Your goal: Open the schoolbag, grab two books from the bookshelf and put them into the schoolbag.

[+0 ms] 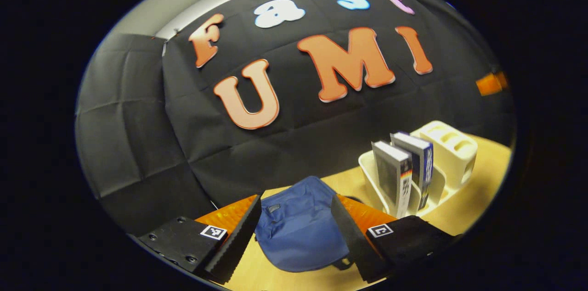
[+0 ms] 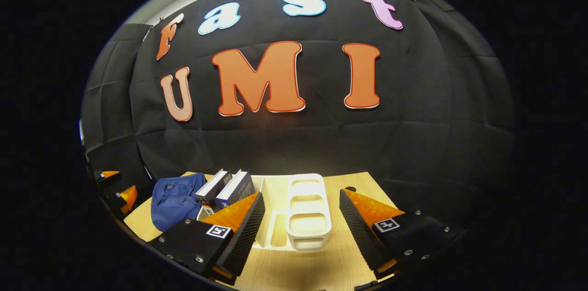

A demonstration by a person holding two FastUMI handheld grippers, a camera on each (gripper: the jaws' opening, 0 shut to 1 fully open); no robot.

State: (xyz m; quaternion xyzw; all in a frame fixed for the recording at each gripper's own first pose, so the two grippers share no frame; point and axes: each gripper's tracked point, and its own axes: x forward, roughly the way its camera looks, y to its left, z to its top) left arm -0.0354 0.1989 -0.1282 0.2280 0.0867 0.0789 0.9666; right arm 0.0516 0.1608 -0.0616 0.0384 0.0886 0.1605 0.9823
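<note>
Blue cloth sits right in front of us: that is the bag (image 1: 301,229), lying soft and flat on the wooden table (image 1: 477,208). It looks closed, so we think opening it is our first job.

Our left gripper (image 1: 296,231) hangs above the table with its fingers wide apart and nothing between them. The bag shows in the gap, but we are not touching it yet. In the right gripper view we see the left gripper far off at the edge, beside the bag.

Our right gripper (image 2: 301,226) is open too, and empty. It points at the white shelf (image 2: 305,215). Two books (image 2: 225,188) stand in the shelf, leaning side by side, near the bag.

To do this well, we should find the zip first. We cannot see the zip pull from here, so we should go closer and look along the top edge. One gripper can pinch the cloth near the zip to hold the bag still. The other can pull the zip slowly. The bag is floppy, so it may slide or bunch up if we tug hard. We should open it wide, so the books fit in easily.
</note>
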